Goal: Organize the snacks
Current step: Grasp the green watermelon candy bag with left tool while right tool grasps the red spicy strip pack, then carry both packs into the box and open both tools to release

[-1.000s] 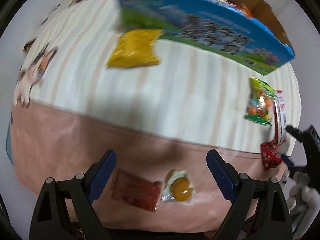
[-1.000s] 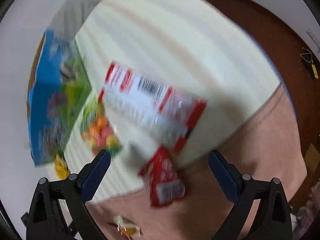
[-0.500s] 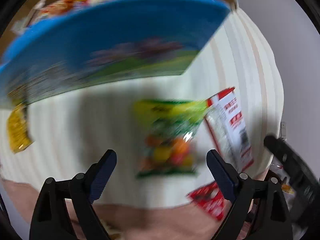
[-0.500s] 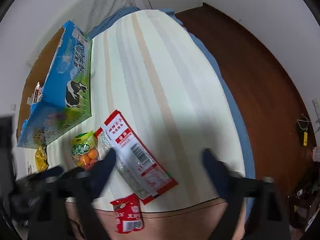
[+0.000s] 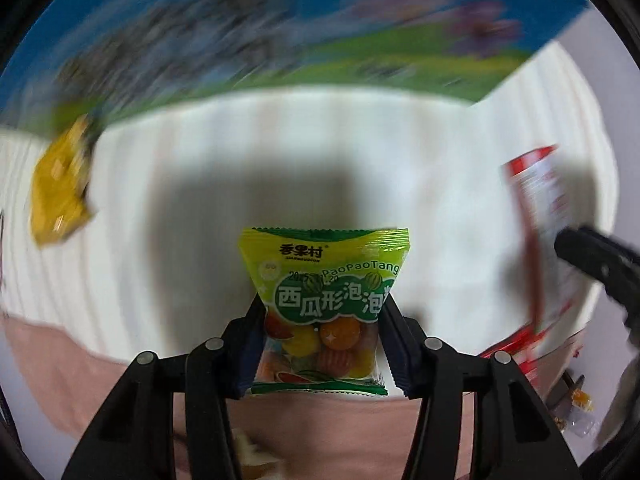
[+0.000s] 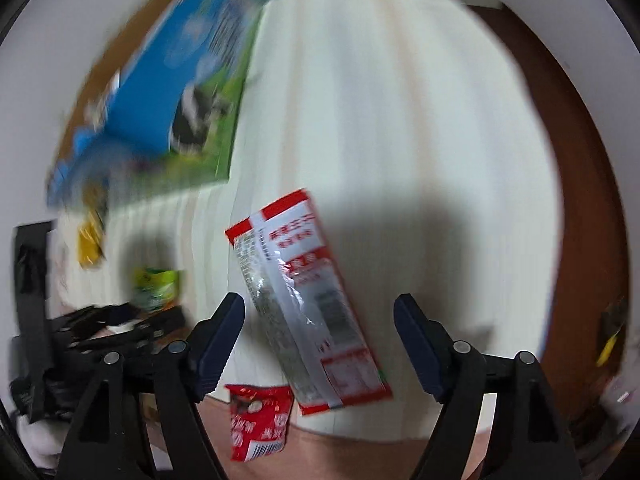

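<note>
Left gripper (image 5: 322, 344) points down, jaws just closed in, pads now pressing both sides of the green candy bag (image 5: 324, 304) — gripped around its lower half, top edge sticking out past the fingertips, colourful round candies visible through the clear window. Bag sits over the white striped cloth (image 5: 200, 208), right at the seam where the pink cloth (image 5: 320, 428) starts. Right gripper (image 6: 318, 344) also points down, jaws apart and just been widening; long red-and-white packet (image 6: 304, 300) lies diagonally between them on the white cloth, no pad touching it, clear gaps either side. Small red packet (image 6: 258, 420) just below the long one's lower end, near the left finger, half on pink cloth. In the right wrist view the left gripper shows as a dark blur at lower left with the green bag at its tip. Yellow packet (image 5: 60, 188) further out on the white cloth, at the left, close to the corner of the blue-and-green carton (image 5: 280, 40), which runs across the top of the left wrist view; blurred. Same carton in the right wrist view at upper left, cow print on the side, brown inside partly visible. Brown floor (image 6: 580, 160) beyond the cloth edge at the right.
</note>
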`<state>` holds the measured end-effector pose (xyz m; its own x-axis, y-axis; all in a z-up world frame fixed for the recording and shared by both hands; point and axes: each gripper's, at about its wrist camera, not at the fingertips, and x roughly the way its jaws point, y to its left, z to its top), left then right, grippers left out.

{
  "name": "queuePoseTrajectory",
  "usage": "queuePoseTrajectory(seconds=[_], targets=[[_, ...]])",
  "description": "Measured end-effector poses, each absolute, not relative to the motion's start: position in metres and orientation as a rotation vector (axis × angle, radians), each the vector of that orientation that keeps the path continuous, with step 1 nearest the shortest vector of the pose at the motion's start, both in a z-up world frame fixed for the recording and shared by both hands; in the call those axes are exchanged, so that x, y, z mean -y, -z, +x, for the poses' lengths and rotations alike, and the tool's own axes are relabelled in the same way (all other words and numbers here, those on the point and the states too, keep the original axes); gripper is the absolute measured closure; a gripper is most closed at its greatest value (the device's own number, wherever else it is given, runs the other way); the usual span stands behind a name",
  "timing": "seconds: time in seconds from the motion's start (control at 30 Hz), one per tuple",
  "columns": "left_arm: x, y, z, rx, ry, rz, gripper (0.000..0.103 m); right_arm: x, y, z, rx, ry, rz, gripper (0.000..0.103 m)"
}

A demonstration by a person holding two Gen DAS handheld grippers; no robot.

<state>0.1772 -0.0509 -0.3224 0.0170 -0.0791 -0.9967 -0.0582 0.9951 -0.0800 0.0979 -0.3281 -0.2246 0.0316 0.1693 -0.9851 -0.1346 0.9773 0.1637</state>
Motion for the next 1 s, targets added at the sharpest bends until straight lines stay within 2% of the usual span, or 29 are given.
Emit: queuePoseTrajectory(seconds=[0.1, 0.2, 0.23, 0.33, 0.47, 0.67, 0.8, 1.0], targets=[[0.026, 0.332, 0.164, -1.565, -0.025, -0.133, 0.053, 0.308, 0.238, 0.101, -1.547, -0.202, -0.092, 0.023], [0.019, 0.334, 0.163, -1.556, -0.028, -0.158, 0.053, 0.303, 0.235, 0.099, -1.540, -0.173, -0.046, 0.040], [0.017, 0.333, 0.162, -1.552, -0.028, -0.161, 0.053, 0.305, 0.235, 0.097, -1.551, -0.155, 0.007, 0.042], [0.000, 0.330, 0.161, -1.538, -0.023, -0.155, 0.053, 0.311, 0.236, 0.092, -1.582, -0.149, 0.173, 0.042], [-0.001, 0.333, 0.168, -1.543, -0.008, -0.164, 0.053, 0.326, 0.239, 0.091, -1.609, -0.097, 0.359, 0.031], [-0.005, 0.335, 0.164, -1.536, 0.005, -0.156, 0.053, 0.296, 0.245, 0.083, -1.592, -0.056, 0.139, 0.030], [0.017, 0.326, 0.166, -1.515, 0.021, -0.129, 0.054, 0.285, 0.237, 0.075, -1.520, -0.023, 0.073, 0.048], [0.015, 0.282, 0.165, -1.440, 0.060, -0.144, 0.054, 0.289, 0.199, 0.066, -1.451, -0.058, 0.182, 0.052]])
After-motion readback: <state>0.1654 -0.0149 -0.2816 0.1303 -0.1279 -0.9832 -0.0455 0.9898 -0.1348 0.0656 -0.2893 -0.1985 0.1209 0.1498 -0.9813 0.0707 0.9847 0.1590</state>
